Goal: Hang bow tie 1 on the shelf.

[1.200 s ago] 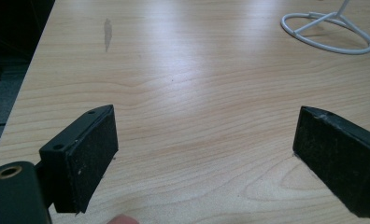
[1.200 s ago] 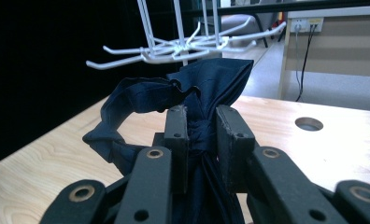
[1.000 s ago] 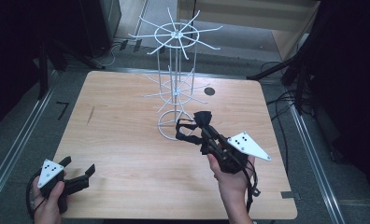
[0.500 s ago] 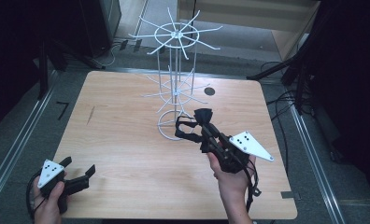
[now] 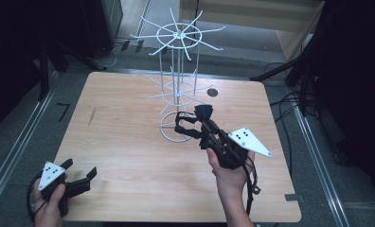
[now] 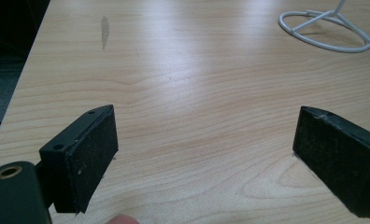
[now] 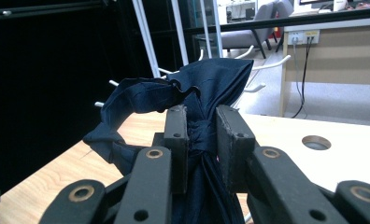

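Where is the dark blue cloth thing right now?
The dark blue cloth is pinched in the right gripper, held up just in front of the white wire rack near the middle of the table.

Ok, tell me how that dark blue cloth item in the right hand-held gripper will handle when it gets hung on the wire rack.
The dark blue cloth item probably stays floppy: it bunches and folds between the right hand-held gripper pads. Its loop droops, so it may need spreading to catch a prong. The wire rack looks light and might tip if tugged.
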A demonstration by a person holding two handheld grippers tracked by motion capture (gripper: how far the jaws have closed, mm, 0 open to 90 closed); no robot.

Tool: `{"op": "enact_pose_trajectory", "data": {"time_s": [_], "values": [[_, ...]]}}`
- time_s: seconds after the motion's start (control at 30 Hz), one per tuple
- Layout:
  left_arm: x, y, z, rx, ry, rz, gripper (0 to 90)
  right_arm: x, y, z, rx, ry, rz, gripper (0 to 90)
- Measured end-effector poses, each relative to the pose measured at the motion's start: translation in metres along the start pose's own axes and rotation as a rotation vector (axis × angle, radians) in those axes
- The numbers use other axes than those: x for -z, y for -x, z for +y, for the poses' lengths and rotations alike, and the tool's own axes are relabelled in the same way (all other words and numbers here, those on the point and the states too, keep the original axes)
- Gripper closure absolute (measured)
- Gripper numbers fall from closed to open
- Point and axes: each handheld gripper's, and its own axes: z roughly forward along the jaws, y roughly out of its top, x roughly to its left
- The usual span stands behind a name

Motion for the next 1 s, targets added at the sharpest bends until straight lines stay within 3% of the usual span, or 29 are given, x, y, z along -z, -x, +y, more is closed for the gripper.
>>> {"op": "enact_pose_trajectory", "data": {"time_s": [0.43, 1.0], "values": [[0.000, 0.000, 0.000, -0.004, -0.006, -0.005, 7.2, -0.020, -0.001, 0.003, -0.015, -0.017, -0.031, 76.2], [-0.001, 0.001, 0.000, -0.005, -0.006, -0.009, 7.2, -0.047, 0.000, -0.009, -0.009, -0.084, -0.060, 75.7]]}}
